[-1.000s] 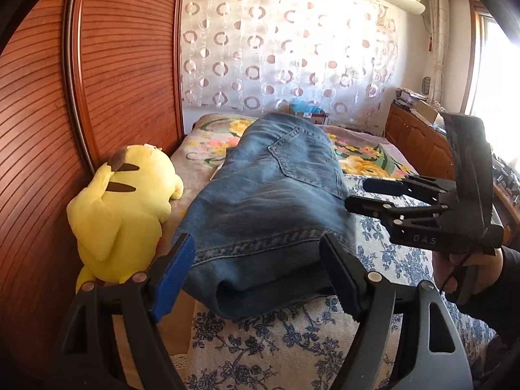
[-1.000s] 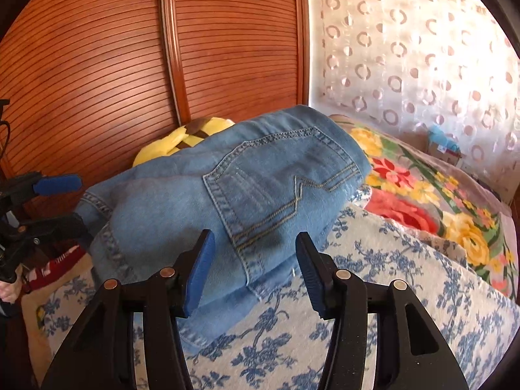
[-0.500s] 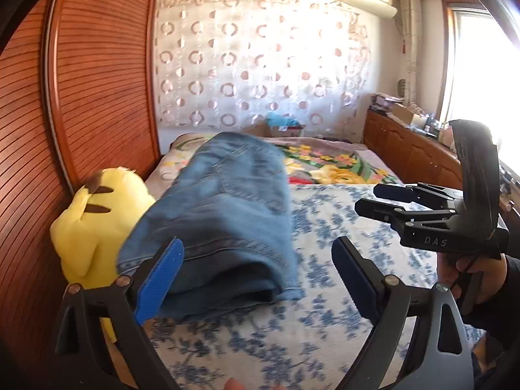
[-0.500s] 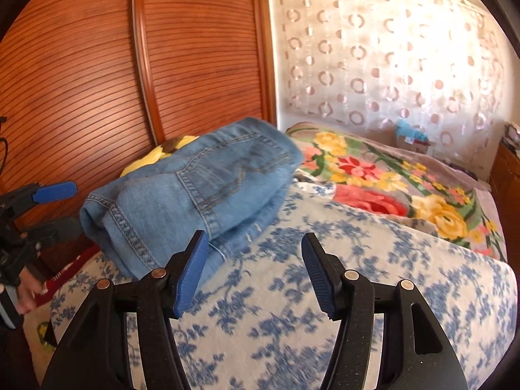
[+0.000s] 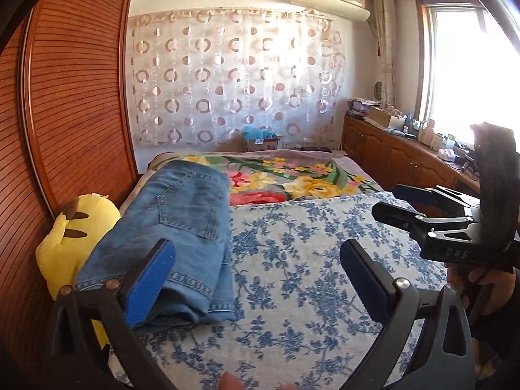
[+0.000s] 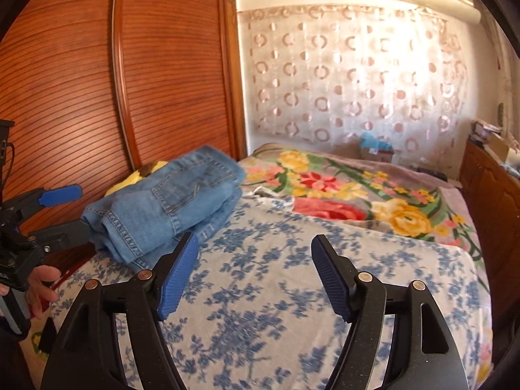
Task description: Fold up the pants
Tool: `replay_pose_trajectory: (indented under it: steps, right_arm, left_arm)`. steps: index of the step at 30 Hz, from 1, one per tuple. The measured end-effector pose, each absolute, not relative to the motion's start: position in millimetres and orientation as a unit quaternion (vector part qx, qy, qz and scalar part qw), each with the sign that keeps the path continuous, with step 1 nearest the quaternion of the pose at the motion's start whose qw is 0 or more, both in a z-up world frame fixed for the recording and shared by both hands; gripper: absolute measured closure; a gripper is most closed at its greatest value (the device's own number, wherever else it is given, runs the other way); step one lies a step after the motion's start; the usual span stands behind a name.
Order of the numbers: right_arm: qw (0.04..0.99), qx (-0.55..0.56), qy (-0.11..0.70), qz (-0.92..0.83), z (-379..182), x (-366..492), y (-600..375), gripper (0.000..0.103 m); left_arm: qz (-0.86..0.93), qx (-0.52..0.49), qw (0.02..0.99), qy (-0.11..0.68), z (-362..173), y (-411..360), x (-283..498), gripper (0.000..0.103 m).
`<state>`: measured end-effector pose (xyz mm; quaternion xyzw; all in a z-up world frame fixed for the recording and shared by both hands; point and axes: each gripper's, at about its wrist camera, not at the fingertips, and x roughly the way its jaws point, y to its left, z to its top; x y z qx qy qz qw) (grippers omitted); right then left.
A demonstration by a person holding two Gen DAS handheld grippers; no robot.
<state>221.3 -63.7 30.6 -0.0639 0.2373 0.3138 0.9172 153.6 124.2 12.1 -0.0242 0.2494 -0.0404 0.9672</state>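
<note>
The pants lie folded into a compact bundle at the bed's left edge, against the yellow plush toy; the fold looks complete, with nothing evidently left. Left tool and right tool have just been opening; both stand apart and empty, clear of the denim, which lies ahead-left of each.

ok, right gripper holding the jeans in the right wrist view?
No. The right gripper is open over the blue floral sheet, clear of the folded jeans.
</note>
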Motion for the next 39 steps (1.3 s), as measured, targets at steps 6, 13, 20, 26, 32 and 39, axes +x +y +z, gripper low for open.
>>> replay_pose_trajectory:
  steps: [6,13,20,26,32,39]
  right_arm:
    - [0.933,-0.052,0.216,0.284,42.3,201.7,-99.1,0.02]
    - [0.95,-0.034,0.203,0.236,49.5,171.4,-138.0,0.018]
    - [0.961,-0.011,0.198,0.193,48.8,133.8,-172.2,0.018]
    - [0.964,0.0,0.202,0.174,42.8,106.5,-193.9,0.018]
    - [0.965,-0.003,0.204,0.165,42.9,87.7,-204.8,0.018]
    - [0.969,0.002,0.196,0.152,48.7,71.2,-209.1,0.018]
  left_arm:
    - [-0.046,-0.016,0.97,0.239,23.7,95.5,146.2,0.001]
    - [-0.047,-0.006,0.97,0.238,28.9,65.4,133.2,0.001]
    - [-0.058,-0.007,0.97,0.237,26.5,42.4,106.9,0.001]
    - [-0.056,0.001,0.968,0.245,21.0,29.7,85.7,0.001]
    - [-0.047,-0.005,0.97,0.237,26.8,26.9,69.6,0.001]
    - [-0.041,-0.008,0.973,0.227,35.5,26.0,52.7,0.001]
